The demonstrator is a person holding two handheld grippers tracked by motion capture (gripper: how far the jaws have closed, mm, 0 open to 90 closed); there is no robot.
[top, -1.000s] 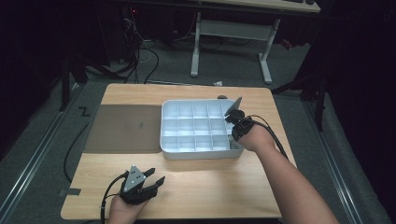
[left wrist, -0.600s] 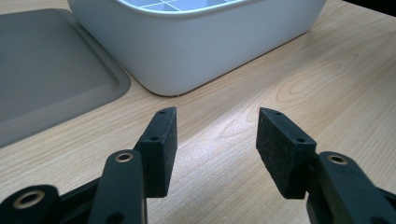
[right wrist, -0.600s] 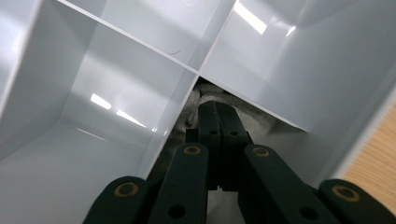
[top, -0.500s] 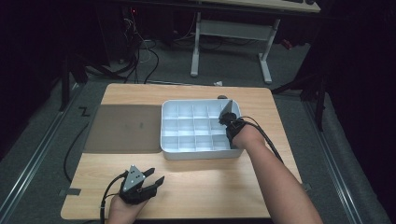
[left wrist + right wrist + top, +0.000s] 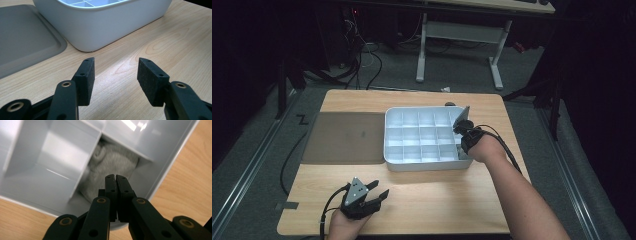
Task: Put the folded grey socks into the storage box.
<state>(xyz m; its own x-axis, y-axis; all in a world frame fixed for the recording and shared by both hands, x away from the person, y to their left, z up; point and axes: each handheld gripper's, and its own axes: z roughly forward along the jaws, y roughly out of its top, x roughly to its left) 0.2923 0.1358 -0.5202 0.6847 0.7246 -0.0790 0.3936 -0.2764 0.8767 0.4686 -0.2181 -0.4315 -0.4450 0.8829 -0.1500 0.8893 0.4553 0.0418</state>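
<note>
A white divided tray [image 5: 422, 165] stands on the wooden table. My right gripper [image 5: 460, 129] hangs over the tray's right-hand column, near the far corner. In the right gripper view its jaws [image 5: 115, 176] are shut, pad against pad, with nothing between them. A rolled grey cloth [image 5: 112, 162] lies in the compartment just beyond the tips. My left gripper [image 5: 379, 189] rests near the table's front edge, left of centre. It is open and empty [image 5: 116, 60], pointing toward the tray's near wall [image 5: 105, 22].
A flat grey mat [image 5: 344, 137] lies against the tray's left side, and its corner [image 5: 22, 37] appears in the left gripper view. Bare wood runs between the left gripper and the tray. A desk frame and cables stand on the floor beyond the table.
The right hand shifted slightly left over the tray's right column, then back toward its right edge. The left gripper stayed where it was, still open.
</note>
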